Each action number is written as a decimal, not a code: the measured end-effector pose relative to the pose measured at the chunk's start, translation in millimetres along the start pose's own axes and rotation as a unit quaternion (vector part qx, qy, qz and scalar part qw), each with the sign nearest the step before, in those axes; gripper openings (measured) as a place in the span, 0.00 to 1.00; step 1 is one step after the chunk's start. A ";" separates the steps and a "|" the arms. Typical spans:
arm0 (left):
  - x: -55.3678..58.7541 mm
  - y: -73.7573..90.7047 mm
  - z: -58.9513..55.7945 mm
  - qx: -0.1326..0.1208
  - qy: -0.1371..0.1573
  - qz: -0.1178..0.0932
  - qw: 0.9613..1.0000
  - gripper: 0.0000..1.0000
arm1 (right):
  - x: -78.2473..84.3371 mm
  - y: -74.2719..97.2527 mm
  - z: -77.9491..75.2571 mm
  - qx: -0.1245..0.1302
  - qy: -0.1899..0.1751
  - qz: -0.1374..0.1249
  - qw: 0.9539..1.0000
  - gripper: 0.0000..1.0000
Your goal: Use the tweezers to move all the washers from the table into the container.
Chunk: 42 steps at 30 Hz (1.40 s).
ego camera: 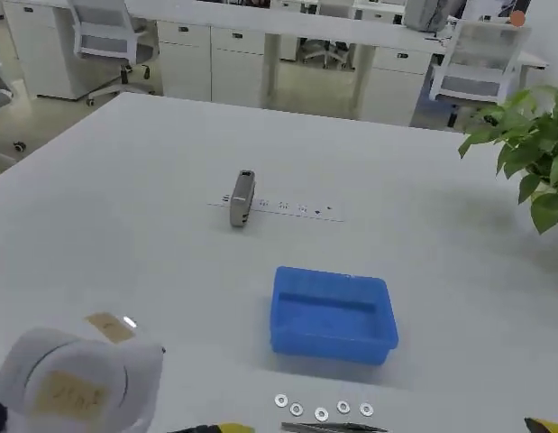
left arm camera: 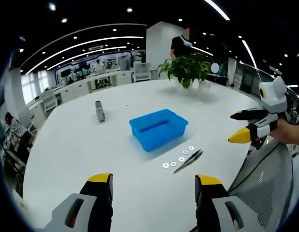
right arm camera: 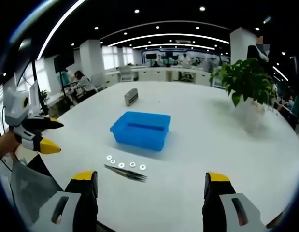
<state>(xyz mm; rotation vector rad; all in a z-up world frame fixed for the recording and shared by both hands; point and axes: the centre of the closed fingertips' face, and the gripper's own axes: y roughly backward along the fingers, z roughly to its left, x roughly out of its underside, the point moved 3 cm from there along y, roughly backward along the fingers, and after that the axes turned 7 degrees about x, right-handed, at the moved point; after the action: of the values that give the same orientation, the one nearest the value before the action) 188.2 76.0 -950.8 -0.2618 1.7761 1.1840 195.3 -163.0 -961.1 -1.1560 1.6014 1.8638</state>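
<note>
Left gripper point(left arm camera: 154, 180) and right gripper point(right arm camera: 151, 177) hang at the near table edge, jaws apart on both, nothing held. Tweezers point(ego camera: 337, 427) lie untouched on the table point(ego camera: 152, 153), just beside a row of five washers point(ego camera: 321, 410). Judgement: opening step, no washer moved. Next move calls for one gripper closing squarely on the slim, flat-lying tweezers. Blue container point(ego camera: 328, 341) stands just beyond the washers; its interior appears empty. Grey block point(ego camera: 242, 198) lies farther off.
</note>
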 end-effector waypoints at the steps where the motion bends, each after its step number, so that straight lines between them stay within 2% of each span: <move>1: -0.1 -2.0 -0.7 0.004 -0.002 0.002 1.000 0.67 | 0.4 -0.4 0.1 -0.001 0.000 0.002 1.000 0.90; 10: -3.2 -22.9 -6.6 0.044 -0.024 0.010 0.999 0.53 | 3.4 -8.9 -0.3 -0.009 0.006 0.018 1.000 0.88; 14: -3.3 -34.1 -10.8 0.077 -0.053 0.022 0.995 0.42 | 5.9 -10.8 -0.3 -0.013 0.007 0.024 1.000 0.88; 15: -2.5 -37.9 -11.7 0.091 -0.059 0.030 0.994 0.40 | 6.3 -10.7 -0.3 -0.013 0.008 0.025 1.000 0.88; 18: -4.5 -46.8 -12.3 0.119 -0.082 0.032 0.989 0.31 | 9.0 -10.0 -1.1 -0.013 0.007 0.030 0.999 0.88; 21: -1.6 -57.4 -14.1 0.152 -0.103 0.054 0.982 0.28 | 11.7 -8.5 -0.9 -0.014 0.006 0.034 0.999 0.88; 22: -1.7 -60.5 -15.0 0.159 -0.111 0.055 0.979 0.27 | 12.6 -8.1 -0.7 -0.015 0.007 0.035 0.999 0.88; 24: 1.6 -67.9 -15.4 0.170 -0.124 0.070 0.975 0.21 | 15.8 -7.6 -0.8 -0.015 0.009 0.041 0.999 0.88; 25: 2.8 -70.9 -17.2 0.181 -0.134 0.072 0.972 0.17 | 17.6 -7.4 -0.7 -0.016 0.009 0.044 0.999 0.88; 27: 5.0 -79.2 -19.0 0.189 -0.126 0.071 0.971 0.11 | 18.8 -7.0 -0.5 -0.016 0.006 0.045 0.999 0.88; 28: 9.9 -83.7 -22.5 0.208 -0.125 0.080 0.967 0.11 | 19.9 -6.7 0.0 -0.018 0.004 0.047 0.999 0.88; 30: 16.2 -92.4 -23.8 0.214 -0.130 0.089 0.964 0.14 | 20.8 -6.3 0.5 -0.018 0.003 0.050 0.999 0.88; 33: 23.6 -102.9 -24.7 0.217 -0.147 0.104 0.960 0.12 | 22.7 -6.6 0.5 -0.018 0.004 0.054 0.998 0.88; 39: 29.2 -116.9 -26.1 0.229 -0.171 0.114 0.952 0.07 | 25.2 -7.8 0.4 -0.020 0.004 0.061 0.998 0.88; 42: 31.3 -121.8 -26.6 0.233 -0.176 0.116 0.949 0.03 | 26.9 -8.3 1.3 -0.021 0.004 0.064 0.998 0.88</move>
<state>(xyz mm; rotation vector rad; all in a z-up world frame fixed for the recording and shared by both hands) 231.2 2.2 -1046.9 0.4230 1.7324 0.8644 186.0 -165.1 -987.6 -1.1020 1.6832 1.9837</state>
